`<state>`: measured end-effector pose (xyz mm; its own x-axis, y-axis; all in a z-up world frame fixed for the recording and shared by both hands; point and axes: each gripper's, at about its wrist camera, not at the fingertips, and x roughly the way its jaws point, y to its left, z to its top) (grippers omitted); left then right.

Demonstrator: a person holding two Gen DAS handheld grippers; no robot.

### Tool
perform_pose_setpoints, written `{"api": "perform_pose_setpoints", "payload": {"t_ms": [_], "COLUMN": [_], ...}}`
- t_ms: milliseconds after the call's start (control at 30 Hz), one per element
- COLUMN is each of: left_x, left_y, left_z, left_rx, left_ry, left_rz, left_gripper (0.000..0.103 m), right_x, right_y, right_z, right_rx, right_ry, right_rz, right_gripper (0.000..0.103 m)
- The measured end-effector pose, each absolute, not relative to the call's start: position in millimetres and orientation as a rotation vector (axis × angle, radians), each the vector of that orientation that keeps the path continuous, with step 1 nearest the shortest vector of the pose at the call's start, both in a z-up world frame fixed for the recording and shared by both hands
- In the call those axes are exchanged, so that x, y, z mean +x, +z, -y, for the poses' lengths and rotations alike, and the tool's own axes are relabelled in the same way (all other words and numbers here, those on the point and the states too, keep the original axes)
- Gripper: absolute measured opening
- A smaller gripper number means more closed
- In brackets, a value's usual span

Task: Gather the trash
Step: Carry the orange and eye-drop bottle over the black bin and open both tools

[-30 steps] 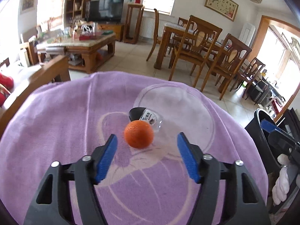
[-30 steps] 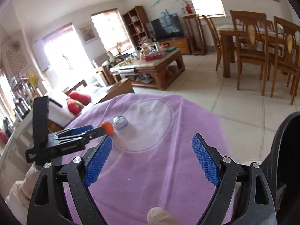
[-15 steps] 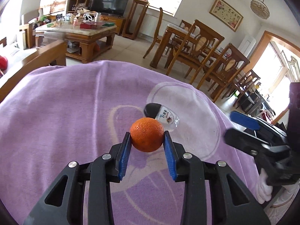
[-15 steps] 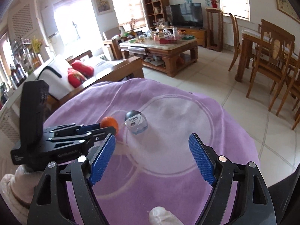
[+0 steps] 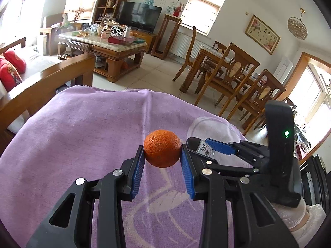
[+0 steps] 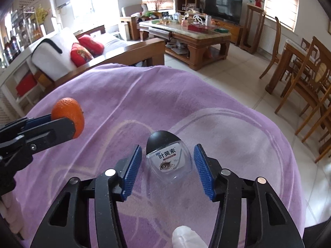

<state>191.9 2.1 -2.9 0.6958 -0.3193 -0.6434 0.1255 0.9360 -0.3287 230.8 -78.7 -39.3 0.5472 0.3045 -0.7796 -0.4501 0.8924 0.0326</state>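
An orange (image 5: 161,142) hangs just above the purple cloth (image 5: 86,128), and my left gripper (image 5: 161,149) is shut on it with both blue pads pressed to its sides. A small clear eye-drop bottle (image 6: 168,159) with a black cap lies on the cloth. My right gripper (image 6: 168,147) straddles it and its jaws are closing. A thin gap still shows between each pad and the bottle. In the right wrist view the orange (image 6: 69,111) sits at the left in the left gripper's fingers. The left wrist view shows the bottle (image 5: 202,147) partly hidden behind the right gripper's fingers.
The cloth-covered table drops off to tiled floor (image 6: 244,70) at its far and right sides. A wooden sofa arm (image 5: 51,78) stands close at the left. Dining chairs (image 5: 238,72) are beyond on the right. A black bin (image 5: 320,171) stands at the right edge.
My left gripper closed on the orange and lifted it off the cloth. My right gripper came down and across to the bottle, and its jaws narrowed around it.
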Motion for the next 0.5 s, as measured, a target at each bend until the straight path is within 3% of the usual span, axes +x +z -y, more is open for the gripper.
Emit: {"api": "perform_pose_setpoints", "payload": {"t_ms": [233, 500], "left_x": [192.5, 187.6], "left_y": [-3.7, -6.1], "left_z": [-0.9, 25.9], "left_rx": [-0.259, -0.214], "left_ry": [-0.25, -0.293], "left_rz": [-0.754, -0.741], "left_gripper": [0.035, 0.035], "right_x": [222.1, 150.0], "right_y": [-34.0, 7.6], "right_z": [89.6, 158.6], "right_rx": [-0.112, 0.088], "right_ry": [0.471, 0.492], "right_rz": [-0.91, -0.815], "right_gripper": [0.044, 0.044]}}
